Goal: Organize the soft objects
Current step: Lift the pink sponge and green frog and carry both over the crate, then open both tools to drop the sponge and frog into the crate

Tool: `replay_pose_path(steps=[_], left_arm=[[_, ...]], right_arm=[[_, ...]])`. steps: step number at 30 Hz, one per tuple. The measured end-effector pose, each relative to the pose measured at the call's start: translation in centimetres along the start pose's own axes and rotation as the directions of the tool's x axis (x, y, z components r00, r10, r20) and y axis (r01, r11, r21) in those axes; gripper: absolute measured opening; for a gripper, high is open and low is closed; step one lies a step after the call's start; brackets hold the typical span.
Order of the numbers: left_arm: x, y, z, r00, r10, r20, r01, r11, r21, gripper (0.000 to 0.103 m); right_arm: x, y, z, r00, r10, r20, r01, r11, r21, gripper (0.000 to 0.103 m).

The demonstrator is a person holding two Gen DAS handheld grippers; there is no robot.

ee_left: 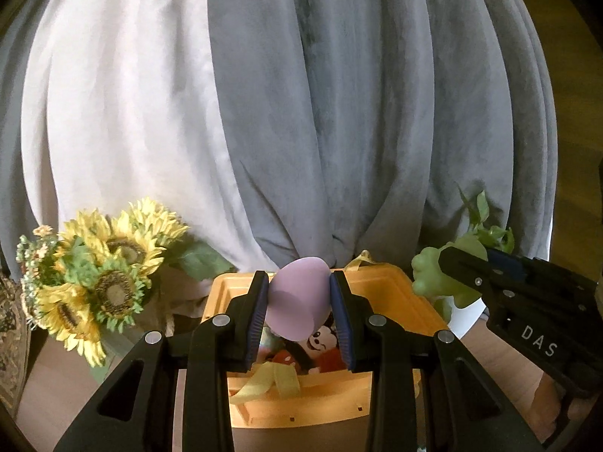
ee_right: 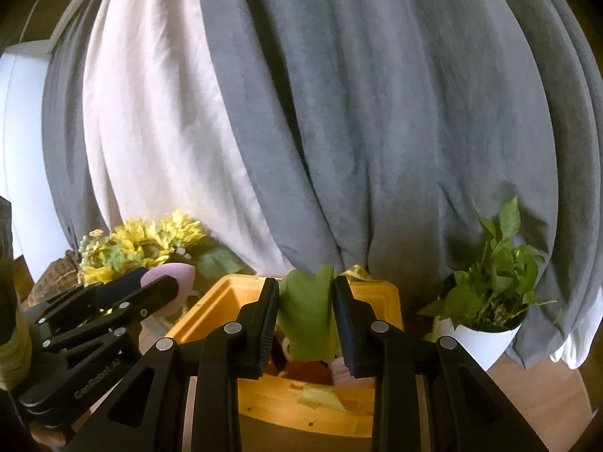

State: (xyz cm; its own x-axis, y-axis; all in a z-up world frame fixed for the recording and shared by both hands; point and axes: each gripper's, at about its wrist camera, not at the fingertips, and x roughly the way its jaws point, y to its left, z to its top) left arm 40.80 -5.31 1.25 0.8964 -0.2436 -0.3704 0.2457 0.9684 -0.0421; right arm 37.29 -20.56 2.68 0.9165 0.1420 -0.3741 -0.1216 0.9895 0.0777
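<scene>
My left gripper (ee_left: 299, 314) is shut on a lilac egg-shaped soft toy (ee_left: 297, 297) and holds it above a yellow bin (ee_left: 399, 293). Inside the bin lie a Mickey Mouse plush (ee_left: 320, 342) and yellow ribbon (ee_left: 271, 380). My right gripper (ee_right: 306, 326) is shut on a green soft toy (ee_right: 307, 316) over the same bin (ee_right: 211, 309). In the left wrist view the right gripper (ee_left: 444, 263) shows at the right with the green toy (ee_left: 433, 275). In the right wrist view the left gripper (ee_right: 150, 282) shows at the left with the lilac toy (ee_right: 177, 273).
A sunflower bouquet (ee_left: 98, 278) stands left of the bin, also in the right wrist view (ee_right: 143, 245). A potted green plant in a white pot (ee_right: 486, 297) stands to the right. Grey and white curtains (ee_left: 301, 113) hang close behind. A wicker basket (ee_right: 52, 278) sits far left.
</scene>
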Motion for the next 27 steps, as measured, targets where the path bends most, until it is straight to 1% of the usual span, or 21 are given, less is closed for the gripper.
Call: replay_pose_path(steps=[8,15,22,27], left_arm=[[4.3,-0.2,-0.6,0.998,-0.018,-0.067,0.019,1.000,0.007,0.033],[7.9,-0.1,-1.9,0.990,-0.020,-0.141,0.021,1.000,0.008,0.033],[11.2,-0.2,-3.5,0.972,-0.030,-0.232,0.033,0.999,0.009,0.034],[12.6,-0.3,-4.3,0.961,-0.036,-0.276,0.040,0.999,0.009,0.036]], right_arm=[[3.4,-1.4,-0.5,0.998,-0.014,-0.067,0.015,1.000,0.013,0.031],[6.5,-2.4,-1.6,0.991,-0.025,-0.134,0.029,0.999,0.024,0.031],[9.3,-3.5,-3.1,0.976,-0.027,-0.216,0.035,0.999,0.037,0.031],[11.0,-4.1,-4.1,0.963,-0.024,-0.268,0.036,0.998,0.042,0.031]])
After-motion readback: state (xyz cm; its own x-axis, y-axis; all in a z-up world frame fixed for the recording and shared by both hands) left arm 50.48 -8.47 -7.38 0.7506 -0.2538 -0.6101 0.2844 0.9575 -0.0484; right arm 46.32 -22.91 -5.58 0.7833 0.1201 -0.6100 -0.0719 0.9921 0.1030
